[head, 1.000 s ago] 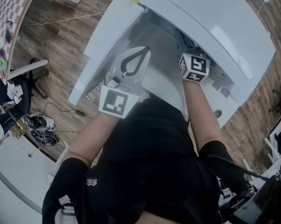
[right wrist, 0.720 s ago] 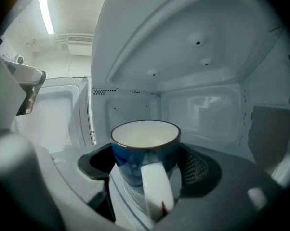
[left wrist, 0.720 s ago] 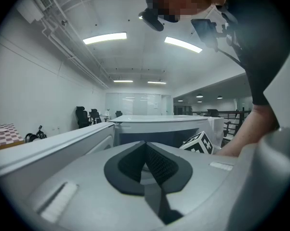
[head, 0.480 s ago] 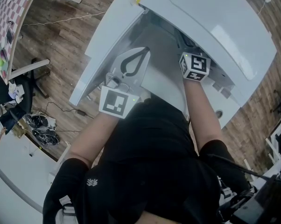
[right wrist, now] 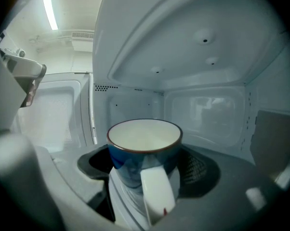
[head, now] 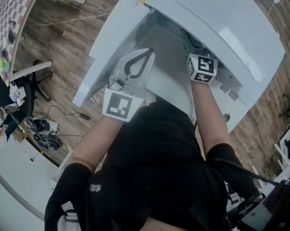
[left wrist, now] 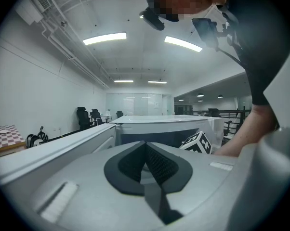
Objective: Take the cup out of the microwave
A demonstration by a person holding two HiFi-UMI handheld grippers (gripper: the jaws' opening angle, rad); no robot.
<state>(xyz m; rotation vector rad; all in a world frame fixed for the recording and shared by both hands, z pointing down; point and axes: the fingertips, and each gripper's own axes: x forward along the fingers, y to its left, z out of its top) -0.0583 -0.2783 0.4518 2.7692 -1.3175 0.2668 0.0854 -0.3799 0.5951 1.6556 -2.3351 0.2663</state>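
The cup (right wrist: 144, 153) between the black meshed pads of my right gripper (right wrist: 147, 170) is dark blue outside and cream inside, with a thin brown rim and a white handle. The microwave (right wrist: 203, 66) around it is white throughout. My left gripper (left wrist: 146, 165) is pale grey with black, finely gridded pads.

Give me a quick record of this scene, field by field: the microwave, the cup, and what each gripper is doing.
microwave: white, door swung open
cup: blue outside, pale inside, upright in the microwave cavity, handle facing the right gripper's camera
right gripper: inside the cavity, jaws closed on the cup's sides
left gripper: outside the microwave near the open door, jaws together, holding nothing
task stage: cup gripped, not yet out of the microwave
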